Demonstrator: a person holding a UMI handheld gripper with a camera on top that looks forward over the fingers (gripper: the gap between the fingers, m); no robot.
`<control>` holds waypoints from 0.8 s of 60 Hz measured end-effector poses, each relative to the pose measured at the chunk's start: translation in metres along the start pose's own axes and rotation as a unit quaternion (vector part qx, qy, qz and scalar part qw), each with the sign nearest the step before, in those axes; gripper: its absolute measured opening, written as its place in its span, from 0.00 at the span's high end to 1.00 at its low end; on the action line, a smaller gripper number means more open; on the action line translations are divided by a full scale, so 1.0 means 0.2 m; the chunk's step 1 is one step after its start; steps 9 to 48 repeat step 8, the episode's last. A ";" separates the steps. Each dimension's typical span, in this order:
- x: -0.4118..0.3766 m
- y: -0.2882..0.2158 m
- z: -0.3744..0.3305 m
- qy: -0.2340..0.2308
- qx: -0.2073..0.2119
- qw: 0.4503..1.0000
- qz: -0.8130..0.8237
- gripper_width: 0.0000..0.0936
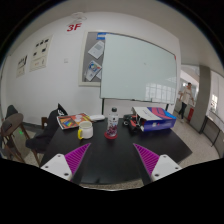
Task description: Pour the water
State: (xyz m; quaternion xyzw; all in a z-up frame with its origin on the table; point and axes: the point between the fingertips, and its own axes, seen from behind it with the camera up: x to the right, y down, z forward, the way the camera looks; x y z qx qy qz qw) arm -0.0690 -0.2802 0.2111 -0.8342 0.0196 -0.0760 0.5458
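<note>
Well, nothing of the pouring looks begun yet. The gripper (pixel 105 160) hangs over the near part of the dark table (pixel 110 150), its jaws standing well apart with only bare tabletop between the purple pads (pixel 69 160), so it holds nothing. The likely things for the job sit a little above the middle of the frame: a small bottle (pixel 112 121) with a dark cap, upright, and just to its left a pale cup (pixel 86 129). Both are beyond the fingertips, near the table's far side. By my reckoning every step is left: reaching in, closing on the bottle, lifting, tipping it over the cup.

For room, the way straight ahead is open tabletop. At centre left, behind the cup, lies a colourful book or box (pixel 72 120), touching or nearly touching it as far as I can tell. At centre right stands a blue bin (pixel 155 117) with things in it, apart from the bottle. A dark chair (pixel 12 132) sits at the left edge, and a person (pixel 184 99) stands at the far right by the doorway, well away. A whiteboard (pixel 138 66) fills the upper middle of the wall.
</note>
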 end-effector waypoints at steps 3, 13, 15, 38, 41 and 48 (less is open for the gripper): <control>0.01 -0.01 -0.01 0.001 0.002 1.000 -0.001 0.10; 0.00 -0.02 -0.01 -0.004 0.004 1.000 -0.004 0.10; 0.00 -0.02 -0.01 -0.004 0.004 1.000 -0.004 0.10; 0.00 -0.02 -0.01 -0.004 0.004 1.000 -0.004 0.10; 0.00 -0.02 -0.01 -0.004 0.004 1.000 -0.004 0.10; 0.00 -0.02 -0.01 -0.004 0.004 1.000 -0.004 0.10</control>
